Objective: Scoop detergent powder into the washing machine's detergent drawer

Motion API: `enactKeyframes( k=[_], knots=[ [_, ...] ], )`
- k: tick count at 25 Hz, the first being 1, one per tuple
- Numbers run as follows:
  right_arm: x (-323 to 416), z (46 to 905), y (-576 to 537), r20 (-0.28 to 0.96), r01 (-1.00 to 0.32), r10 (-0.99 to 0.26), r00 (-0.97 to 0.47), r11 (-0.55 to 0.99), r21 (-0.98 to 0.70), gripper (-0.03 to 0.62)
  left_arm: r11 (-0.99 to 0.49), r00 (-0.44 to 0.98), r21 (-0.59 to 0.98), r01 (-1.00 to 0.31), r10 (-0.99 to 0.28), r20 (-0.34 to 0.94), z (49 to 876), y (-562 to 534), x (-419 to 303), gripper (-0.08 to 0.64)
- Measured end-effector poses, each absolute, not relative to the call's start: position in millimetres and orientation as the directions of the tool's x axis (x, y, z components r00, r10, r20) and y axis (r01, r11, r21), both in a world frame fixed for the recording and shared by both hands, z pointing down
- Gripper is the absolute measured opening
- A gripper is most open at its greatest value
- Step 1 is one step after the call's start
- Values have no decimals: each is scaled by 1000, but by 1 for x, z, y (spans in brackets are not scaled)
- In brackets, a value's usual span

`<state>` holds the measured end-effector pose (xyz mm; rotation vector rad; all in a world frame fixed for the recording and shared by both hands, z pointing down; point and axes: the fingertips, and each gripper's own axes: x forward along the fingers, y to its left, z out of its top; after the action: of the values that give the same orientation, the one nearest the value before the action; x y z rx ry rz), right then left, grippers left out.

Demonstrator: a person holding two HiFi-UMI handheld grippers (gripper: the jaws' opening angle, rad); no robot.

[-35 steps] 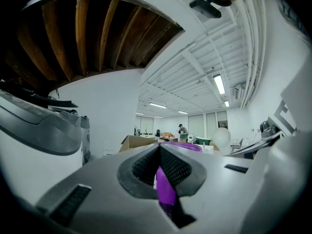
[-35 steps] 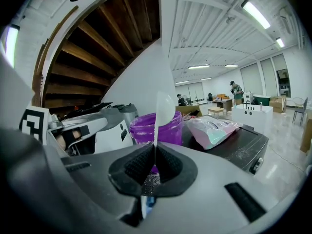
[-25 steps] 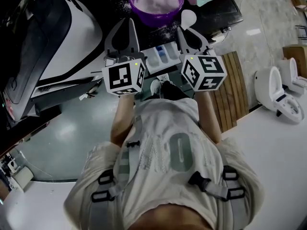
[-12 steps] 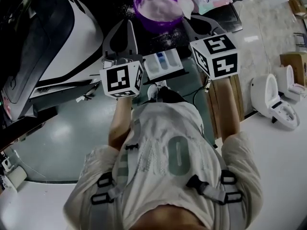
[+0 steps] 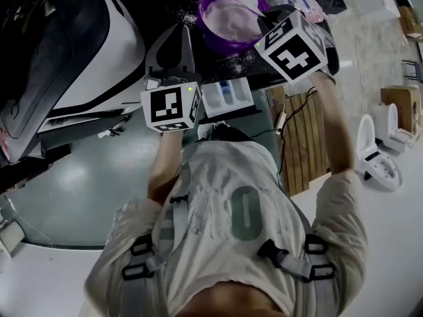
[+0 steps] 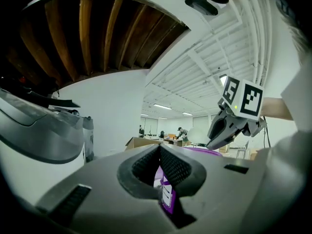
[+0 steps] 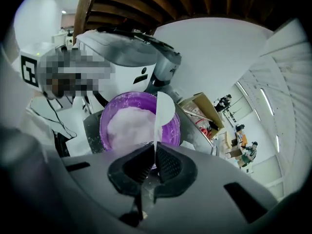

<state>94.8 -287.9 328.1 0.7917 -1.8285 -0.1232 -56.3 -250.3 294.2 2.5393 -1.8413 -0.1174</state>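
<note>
Head view: the left claw is clenched on nothing, and the drawer lies just right of it. The right claw reaches over a purple bowl.

Left gripper view: the pads are pressed together, with the bowl ahead.

Right gripper view: the claw grasps a white scoop, held above the powder in the bowl.

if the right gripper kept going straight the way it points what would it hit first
Probably the powder in the purple bowl, met by the white spoon the right gripper holds; depth is unclear.
</note>
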Motion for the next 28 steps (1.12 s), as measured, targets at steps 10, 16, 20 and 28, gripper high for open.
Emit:
enactKeyframes(
  k=[10,16,20,28],
  knots=[
    [109,359,-325,835,0,-525,168,847,532,5,-282,281,78,-956,-959,-33,303,-279,-71,20],
    [104,373,-333,848,171,-438,299,899,404,5,-267,267,90,-959,-964,-11,315,-281,-77,20],
    [100,380,-334,862,194,-327,387,943,271,5,-240,240,106,-965,-971,-13,318,-280,-89,20],
    [98,384,-328,830,208,-242,503,966,155,6,-190,189,123,-974,-982,-20,318,-273,-109,20]
  ],
)
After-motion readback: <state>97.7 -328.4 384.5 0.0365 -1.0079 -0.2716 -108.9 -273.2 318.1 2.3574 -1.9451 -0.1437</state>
